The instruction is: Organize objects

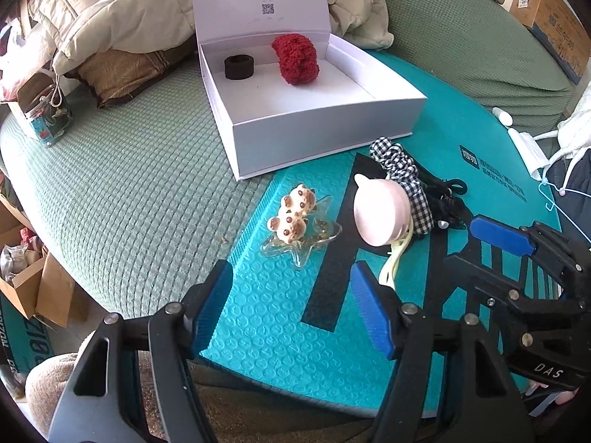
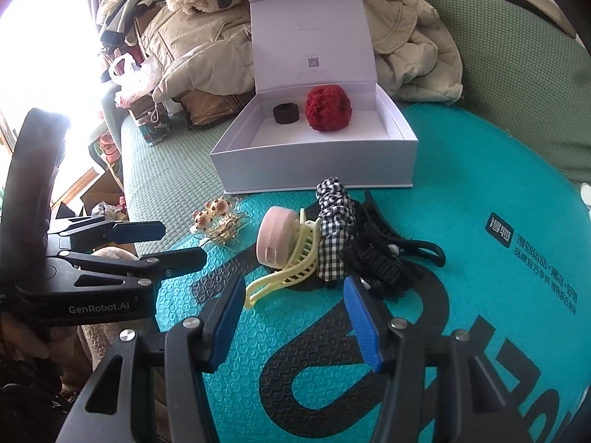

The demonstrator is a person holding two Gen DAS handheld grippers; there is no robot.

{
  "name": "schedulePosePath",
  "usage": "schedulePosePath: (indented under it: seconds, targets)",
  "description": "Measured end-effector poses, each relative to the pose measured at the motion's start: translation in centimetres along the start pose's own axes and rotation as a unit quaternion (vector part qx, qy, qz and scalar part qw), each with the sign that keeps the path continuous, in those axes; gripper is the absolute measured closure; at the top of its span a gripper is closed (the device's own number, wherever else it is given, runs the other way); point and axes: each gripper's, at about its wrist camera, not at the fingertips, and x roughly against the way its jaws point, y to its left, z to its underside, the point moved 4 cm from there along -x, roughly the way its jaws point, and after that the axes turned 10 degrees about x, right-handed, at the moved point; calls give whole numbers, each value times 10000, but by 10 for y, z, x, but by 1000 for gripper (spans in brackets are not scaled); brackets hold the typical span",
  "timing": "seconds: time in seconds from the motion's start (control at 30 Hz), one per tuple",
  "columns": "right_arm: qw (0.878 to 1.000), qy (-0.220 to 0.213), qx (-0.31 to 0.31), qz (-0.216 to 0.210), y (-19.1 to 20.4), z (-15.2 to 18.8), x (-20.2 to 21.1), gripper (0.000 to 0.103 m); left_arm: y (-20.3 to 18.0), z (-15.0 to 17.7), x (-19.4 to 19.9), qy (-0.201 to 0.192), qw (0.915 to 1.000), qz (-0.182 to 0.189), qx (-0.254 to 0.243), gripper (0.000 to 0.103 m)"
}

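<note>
An open white box point(image 1: 325, 125) point(image 2: 314, 170) holds a red fluffy scrunchie point(image 1: 295, 59) point(image 2: 328, 108) and a black hair band point(image 1: 239, 67) point(image 2: 286, 113). In front of it on the teal bubble mailer point(image 1: 280, 317) point(image 2: 480, 199) lie a clear star clip with bear figures point(image 1: 295, 217) point(image 2: 218, 217), a pink round case point(image 1: 380, 214) point(image 2: 277, 240), a yellow claw clip point(image 2: 291, 269), a checked scrunchie point(image 1: 402, 173) point(image 2: 334, 221) and black clips point(image 2: 384, 254). My left gripper point(image 1: 291, 306) is open and empty, near the star clip. My right gripper point(image 2: 291, 317) is open and empty, just before the yellow clip.
The green quilted bed cover point(image 1: 129, 192) lies under everything. Beige jackets point(image 1: 110, 11) point(image 2: 406, 37) are piled behind the box. A glass jar point(image 1: 48, 118) stands at the left. Cardboard boxes point(image 1: 546, 11) sit at the far right and on the floor at the left.
</note>
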Motion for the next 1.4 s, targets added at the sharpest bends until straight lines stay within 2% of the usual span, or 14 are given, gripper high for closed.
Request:
schedulePosePath:
  seconds: [0.27,0.7,0.9,1.0,1.07,1.4]
  targets:
    - [9997,-24,67,-231,8,-13,-18,47,12,-12,-13,-25,10000,62,7,38]
    - [9992,54,166,-347,10,-30,-44,47,12,-27,-32,46,9996,206,-192,38]
    - [9991,165,218,-324,9,-35,-55,58,14,-29,-32,45,9996,241,-145,38]
    - [9989,268,208,-330,8,-35,-61,69,15,-29,-32,40,9996,238,-148,38]
    - [9988,319,228,-295,7,-34,-63,80,16,-28,-31,38,9996,225,-152,38]
    - [9982,422,304,-295,7,-26,-56,82,7,-23,-37,184,9987,400,-260,38]
